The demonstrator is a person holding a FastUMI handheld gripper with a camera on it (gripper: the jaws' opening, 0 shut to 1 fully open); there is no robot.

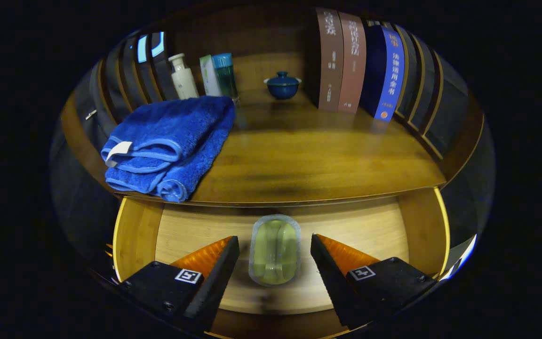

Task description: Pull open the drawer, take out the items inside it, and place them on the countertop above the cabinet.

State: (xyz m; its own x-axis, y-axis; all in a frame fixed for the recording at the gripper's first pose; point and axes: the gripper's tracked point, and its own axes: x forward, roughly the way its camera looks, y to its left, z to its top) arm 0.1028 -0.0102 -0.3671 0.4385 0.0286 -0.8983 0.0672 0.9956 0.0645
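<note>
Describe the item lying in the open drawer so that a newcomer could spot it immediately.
Below the wooden countertop the drawer stands open. On its pale floor, between the open gripper fingers, lies a small clear container with yellow-green contents. It is the drawer's sole visible item, unlike the blue towel above.

Countertop (299, 155): varnished wood, smooth, semi-glossy; it mirrors the books (355, 61) standing at its back. Drawer (195, 226) below the countertop: paler wood, matt, fine grain on the floor, side walls a shade warmer. Towel (167, 141) on the countertop's left part: blue terry cloth, fluffy pile, smooth bound hem, white fabric tag. Soap case (274, 252) on the drawer floor: translucent plastic, glossy, greenish inside. Gripper (274, 263) spread wide either side of the case, not touching it: fingers (214, 278) matt black plastic with ridged inner faces, glossy orange translucent backs. Lidded bowl (282, 84) at the countertop's back: glazed blue ceramic. Bottle (182, 77) behind the towel: white plastic, satin.
</note>
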